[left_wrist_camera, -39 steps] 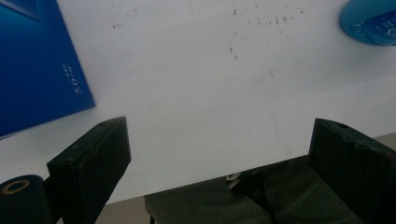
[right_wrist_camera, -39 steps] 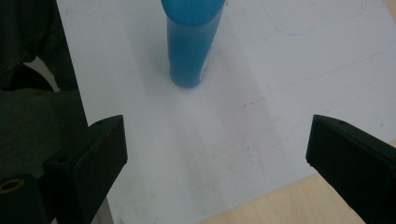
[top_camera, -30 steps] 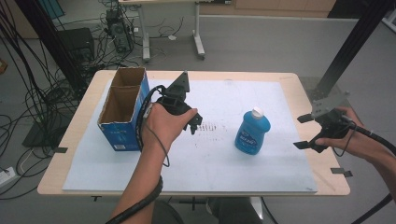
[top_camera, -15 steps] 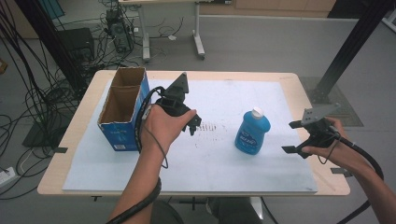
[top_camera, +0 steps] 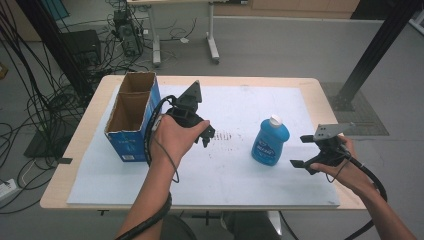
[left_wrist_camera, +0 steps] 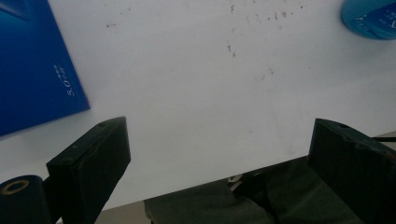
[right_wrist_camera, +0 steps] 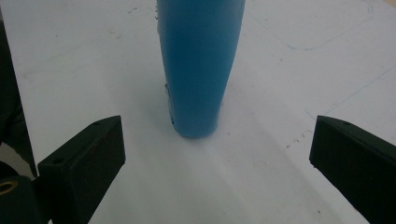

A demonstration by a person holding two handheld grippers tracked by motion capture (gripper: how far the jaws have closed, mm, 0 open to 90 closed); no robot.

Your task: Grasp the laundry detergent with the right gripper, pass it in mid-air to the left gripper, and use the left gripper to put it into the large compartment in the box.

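Two grippers work the bench: right gripper nears the upright blue plastic bottle. Left gripper hovers, fingers released. Right gripper view: fingers spread, bottle just ahead; next, straddle and clench.

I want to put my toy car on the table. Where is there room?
The white sheet is bare between the left gripper and the blue bottle, and all along its near edge. The far strip behind the bottle is free too. It is crowded at the left by the open cardboard box, and at the right where the right gripper nears the bottle.
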